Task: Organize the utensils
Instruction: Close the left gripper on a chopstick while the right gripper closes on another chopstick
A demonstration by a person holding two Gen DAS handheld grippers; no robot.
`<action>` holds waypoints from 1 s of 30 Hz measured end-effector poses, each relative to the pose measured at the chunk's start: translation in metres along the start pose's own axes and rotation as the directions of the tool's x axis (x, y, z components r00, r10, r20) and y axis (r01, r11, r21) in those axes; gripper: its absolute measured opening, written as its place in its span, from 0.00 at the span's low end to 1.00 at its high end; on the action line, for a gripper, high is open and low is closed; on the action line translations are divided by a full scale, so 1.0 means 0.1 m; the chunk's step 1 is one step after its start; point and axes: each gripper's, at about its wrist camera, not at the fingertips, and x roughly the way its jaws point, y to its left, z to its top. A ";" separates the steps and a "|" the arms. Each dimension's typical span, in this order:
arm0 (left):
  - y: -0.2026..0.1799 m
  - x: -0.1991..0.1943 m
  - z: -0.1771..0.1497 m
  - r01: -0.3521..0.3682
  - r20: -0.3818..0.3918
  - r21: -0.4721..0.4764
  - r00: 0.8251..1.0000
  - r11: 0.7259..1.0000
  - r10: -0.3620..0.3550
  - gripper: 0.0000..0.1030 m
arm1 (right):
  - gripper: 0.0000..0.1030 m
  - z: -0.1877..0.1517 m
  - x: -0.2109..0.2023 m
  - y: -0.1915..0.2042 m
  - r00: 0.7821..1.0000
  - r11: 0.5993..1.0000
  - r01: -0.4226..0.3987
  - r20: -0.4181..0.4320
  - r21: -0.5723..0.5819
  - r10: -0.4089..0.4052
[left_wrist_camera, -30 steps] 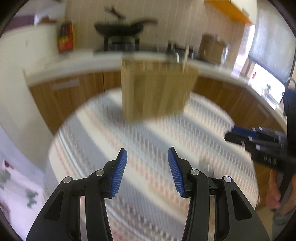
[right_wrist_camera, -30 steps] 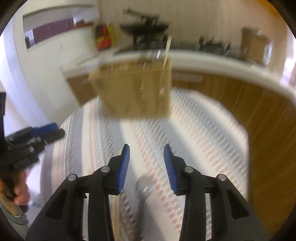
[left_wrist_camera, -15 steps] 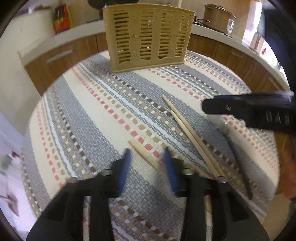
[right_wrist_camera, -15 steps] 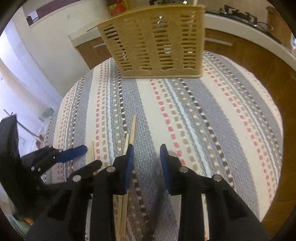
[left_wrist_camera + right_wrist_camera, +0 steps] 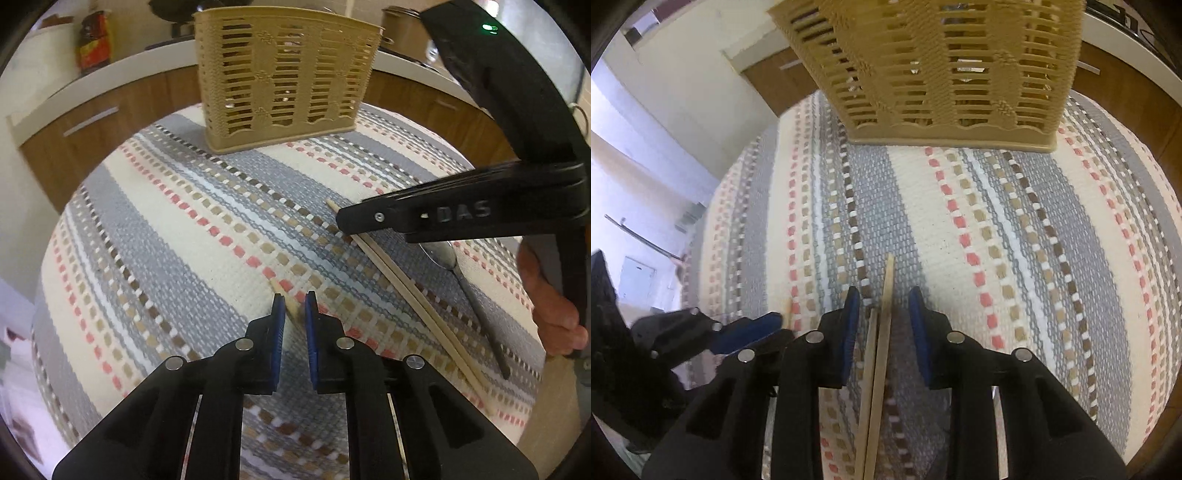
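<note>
A tan slotted utensil holder [image 5: 284, 77] stands at the far side of the striped cloth; it also fills the top of the right wrist view [image 5: 945, 70]. My left gripper [image 5: 294, 314] is low on the cloth, its blue pads nearly closed around a single wooden chopstick [image 5: 286, 301]. My right gripper [image 5: 884, 314] is open and straddles a pair of chopsticks [image 5: 881, 354] lying on the cloth; the same pair [image 5: 402, 288] shows in the left wrist view. A metal spoon [image 5: 465, 284] lies to the right of that pair.
The striped woven cloth [image 5: 177, 236] covers a round table. Wooden cabinets and a white counter [image 5: 92, 92] run behind it. The right gripper's black body [image 5: 480, 214] crosses the right side of the left wrist view, with the holding hand [image 5: 550, 302].
Both grippers dropped from high above the table down to the cloth. The left jaws narrowed around the single chopstick. The right gripper came down over the chopstick pair.
</note>
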 end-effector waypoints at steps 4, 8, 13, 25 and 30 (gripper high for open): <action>0.05 0.02 0.06 0.033 -0.028 0.022 0.999 0.999 -0.032 0.10 | 0.04 0.04 0.05 0.09 0.998 0.997 0.066 -0.022 -0.039 -0.067; 0.09 0.02 0.11 0.046 -0.053 0.019 0.998 0.999 -0.045 0.11 | 0.03 0.04 0.07 0.07 0.998 0.998 0.061 -0.020 -0.029 -0.061; 0.06 0.01 0.12 0.040 -0.084 0.027 0.996 0.999 -0.038 0.11 | 0.03 -0.04 -0.09 -0.07 0.999 0.999 0.042 0.007 -0.009 -0.042; -0.01 0.08 0.26 -0.024 -0.219 0.018 0.975 1.000 0.027 0.09 | 0.03 -0.11 -0.37 -0.19 0.997 1.000 0.024 0.070 -0.002 -0.024; 0.12 0.04 0.28 0.019 -0.139 -0.044 0.990 0.999 -0.025 0.00 | 0.03 -0.17 -0.51 -0.27 0.995 1.000 -0.004 0.105 0.028 0.002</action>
